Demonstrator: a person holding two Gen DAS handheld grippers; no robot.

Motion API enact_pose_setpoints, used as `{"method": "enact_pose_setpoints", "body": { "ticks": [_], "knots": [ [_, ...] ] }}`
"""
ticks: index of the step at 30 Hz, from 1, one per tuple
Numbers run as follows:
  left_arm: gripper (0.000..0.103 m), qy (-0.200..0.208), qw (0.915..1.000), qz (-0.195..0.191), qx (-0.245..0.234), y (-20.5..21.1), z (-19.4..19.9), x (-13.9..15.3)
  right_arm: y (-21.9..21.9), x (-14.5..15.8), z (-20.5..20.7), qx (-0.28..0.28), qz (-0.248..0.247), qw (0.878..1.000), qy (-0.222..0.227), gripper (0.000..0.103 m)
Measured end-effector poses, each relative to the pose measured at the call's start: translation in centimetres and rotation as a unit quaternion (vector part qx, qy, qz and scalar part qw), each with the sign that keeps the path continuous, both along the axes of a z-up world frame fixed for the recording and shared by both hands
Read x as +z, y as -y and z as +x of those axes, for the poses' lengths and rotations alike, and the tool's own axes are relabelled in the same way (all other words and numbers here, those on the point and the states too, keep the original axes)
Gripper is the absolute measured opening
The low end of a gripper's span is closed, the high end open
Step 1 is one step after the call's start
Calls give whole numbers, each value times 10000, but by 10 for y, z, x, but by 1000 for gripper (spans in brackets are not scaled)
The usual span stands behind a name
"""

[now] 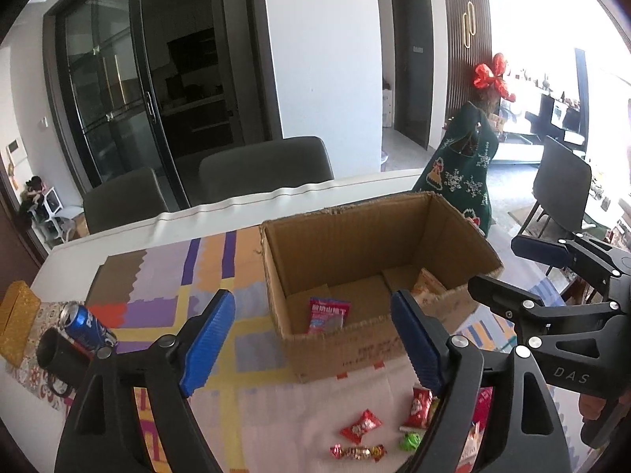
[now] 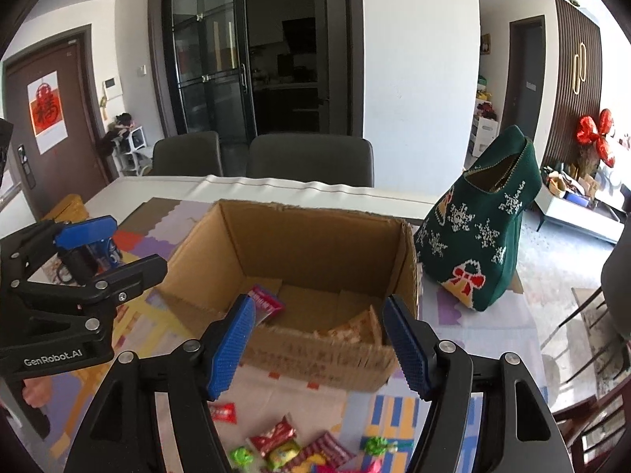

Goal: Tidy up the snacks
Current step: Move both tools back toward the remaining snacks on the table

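An open cardboard box [image 1: 347,347] stands on the patterned tablecloth; it also shows in the right wrist view [image 2: 315,358]. Inside lie a pink snack packet [image 1: 329,314] [image 2: 268,302] and an orange packet [image 1: 428,288] [image 2: 361,327]. Loose wrapped candies [image 1: 361,426] [image 2: 276,439] lie on the cloth in front of the box. My left gripper [image 1: 313,349] is open and empty, held above the candies before the box. My right gripper [image 2: 319,345] is open and empty, also just before the box. Each gripper shows in the other's view, the right one [image 1: 512,270] and the left one [image 2: 112,246].
A blue Pepsi can [image 1: 88,325] lies by a black mug [image 1: 59,354] at the left. A yellow box [image 1: 15,315] sits at the table's left edge. A green knitted Christmas stocking [image 2: 485,236] stands right of the box. Grey chairs [image 2: 311,159] stand behind the table.
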State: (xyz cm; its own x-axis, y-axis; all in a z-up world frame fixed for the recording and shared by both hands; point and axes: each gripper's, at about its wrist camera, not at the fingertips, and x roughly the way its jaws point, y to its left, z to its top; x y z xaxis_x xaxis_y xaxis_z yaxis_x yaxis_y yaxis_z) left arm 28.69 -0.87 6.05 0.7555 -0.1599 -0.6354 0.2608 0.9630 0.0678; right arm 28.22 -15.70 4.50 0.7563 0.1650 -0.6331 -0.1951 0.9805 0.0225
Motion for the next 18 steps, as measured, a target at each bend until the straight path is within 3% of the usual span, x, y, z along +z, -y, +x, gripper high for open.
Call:
{"method": "enact_pose_setpoints", "body": {
  "ticks": [9, 18],
  "knots": [
    [82, 16, 10000, 32, -2, -8, -37, -10, -7, -14, -34, 124, -33, 9999, -103, 68],
    [82, -168, 9996, 162, -149, -16, -65, -38, -20, -41, -64, 354, -148, 9986, -350, 68]
  ]
}}
